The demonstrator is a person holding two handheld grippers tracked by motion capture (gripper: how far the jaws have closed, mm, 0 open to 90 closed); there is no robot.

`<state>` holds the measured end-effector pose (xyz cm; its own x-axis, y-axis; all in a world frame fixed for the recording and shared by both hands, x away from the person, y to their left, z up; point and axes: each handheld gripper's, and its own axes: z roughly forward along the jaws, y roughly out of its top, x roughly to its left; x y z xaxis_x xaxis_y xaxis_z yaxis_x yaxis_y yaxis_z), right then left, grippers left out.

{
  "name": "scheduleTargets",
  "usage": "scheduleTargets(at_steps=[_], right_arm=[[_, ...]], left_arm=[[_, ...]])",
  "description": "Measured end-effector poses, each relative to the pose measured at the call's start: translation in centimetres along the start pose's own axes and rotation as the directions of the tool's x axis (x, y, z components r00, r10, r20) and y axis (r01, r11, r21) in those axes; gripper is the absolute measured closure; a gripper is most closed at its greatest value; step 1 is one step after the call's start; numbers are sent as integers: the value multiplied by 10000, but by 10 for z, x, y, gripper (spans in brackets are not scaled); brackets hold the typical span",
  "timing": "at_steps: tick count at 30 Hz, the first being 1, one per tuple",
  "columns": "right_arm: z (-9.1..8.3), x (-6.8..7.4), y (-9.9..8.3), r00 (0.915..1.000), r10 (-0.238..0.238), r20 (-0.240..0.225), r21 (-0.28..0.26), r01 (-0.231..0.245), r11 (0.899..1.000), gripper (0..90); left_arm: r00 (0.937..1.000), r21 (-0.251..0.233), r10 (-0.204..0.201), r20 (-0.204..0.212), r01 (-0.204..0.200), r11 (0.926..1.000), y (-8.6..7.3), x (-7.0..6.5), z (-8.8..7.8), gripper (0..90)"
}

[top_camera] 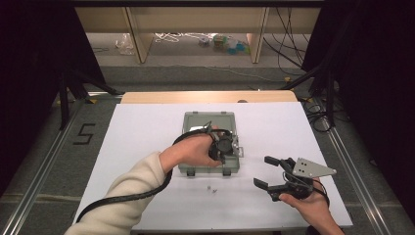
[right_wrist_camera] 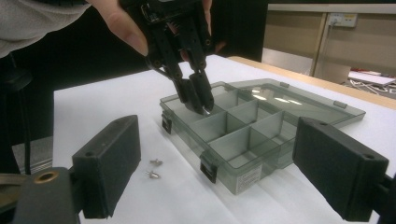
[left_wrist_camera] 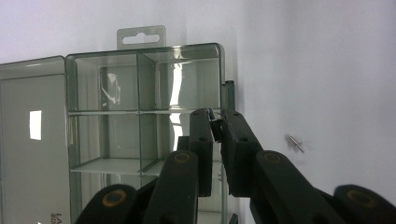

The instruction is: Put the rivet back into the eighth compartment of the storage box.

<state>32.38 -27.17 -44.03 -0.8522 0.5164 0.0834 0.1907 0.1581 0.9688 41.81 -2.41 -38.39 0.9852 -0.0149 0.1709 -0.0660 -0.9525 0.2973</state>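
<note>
Smoky clear plastic organiser box (top_camera: 209, 128) under left hand-held gripper (left_wrist_camera: 216, 122) pinching a tiny metal screw (left_wrist_camera: 215, 125); right hand-held gripper (top_camera: 266, 172) gapes empty.

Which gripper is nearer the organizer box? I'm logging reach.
Left. The left gripper hangs over the organizer box; the right gripper sits beside it, off the box.

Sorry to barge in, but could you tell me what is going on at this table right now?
A person is working with handheld tongs in each hand. The left tongs are pinched on what looks like a small screw, held over a corner compartment of the open organizer box. The right tongs hang open to the right of the box, holding nothing. Two more small screws lie on the white table just in front of the box, apparently waiting to be sorted.
</note>
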Motion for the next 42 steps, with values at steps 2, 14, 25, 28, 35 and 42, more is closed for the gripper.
scheduleTargets(at_steps=[2,14,25,28,35,42], right_arm=[[1,-1,0,9997,-228,50,-140,229,9996,163],[0,0,0,10000,13,-21,21,-13,10000,163],[1,-2,0,9997,-258,32,-175,259,9995,163],[1,-2,0,9997,-237,47,-200,238,9995,163],[1,-2,0,9997,-243,41,-202,244,9995,163],[0,-2,0,9997,-239,41,-200,240,9995,163]], left_arm=[[10000,-37,43,-15,-43,10000,2,1,1,826],[9997,-68,227,-102,-228,9997,9,5,5,826],[9996,-67,261,-89,-261,9996,16,8,13,825],[9996,-82,262,-104,-263,9996,18,8,14,825],[9990,-129,393,-202,-396,9991,23,11,16,825],[9984,-158,518,-231,-522,9985,28,13,20,824]])
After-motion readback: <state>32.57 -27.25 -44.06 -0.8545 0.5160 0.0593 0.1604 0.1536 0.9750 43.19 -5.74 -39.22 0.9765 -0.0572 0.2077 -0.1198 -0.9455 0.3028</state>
